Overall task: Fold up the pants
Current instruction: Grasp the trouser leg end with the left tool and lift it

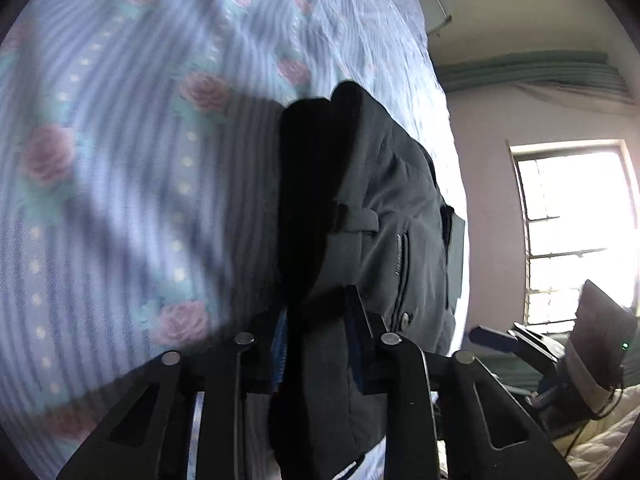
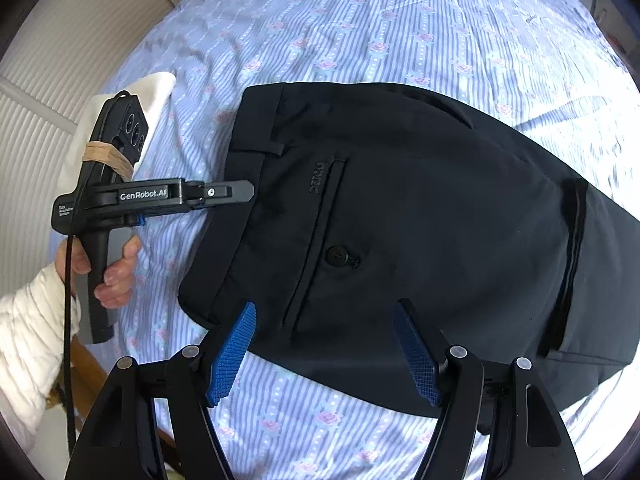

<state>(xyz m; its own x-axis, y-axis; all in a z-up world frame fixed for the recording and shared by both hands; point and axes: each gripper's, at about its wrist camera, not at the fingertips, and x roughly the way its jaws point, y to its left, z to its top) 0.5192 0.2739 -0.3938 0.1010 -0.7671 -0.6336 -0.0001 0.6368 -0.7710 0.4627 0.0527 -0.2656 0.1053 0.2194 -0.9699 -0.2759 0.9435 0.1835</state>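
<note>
Dark navy pants [image 2: 400, 220] lie folded on the bed, waistband to the left, back pocket with a button facing up. My left gripper [image 1: 316, 320] is shut on the waistband edge of the pants [image 1: 384, 208]; it also shows in the right wrist view [image 2: 240, 191], with its tip at the waistband. My right gripper [image 2: 324, 340] is open and empty, its blue pads just above the near edge of the pants.
The bed sheet [image 2: 360, 40] is blue-striped with pink roses. A white cloth [image 2: 152, 92] lies at the bed's left edge by a ribbed white wall [image 2: 36, 132]. A window [image 1: 576, 232] shows at the right in the left wrist view.
</note>
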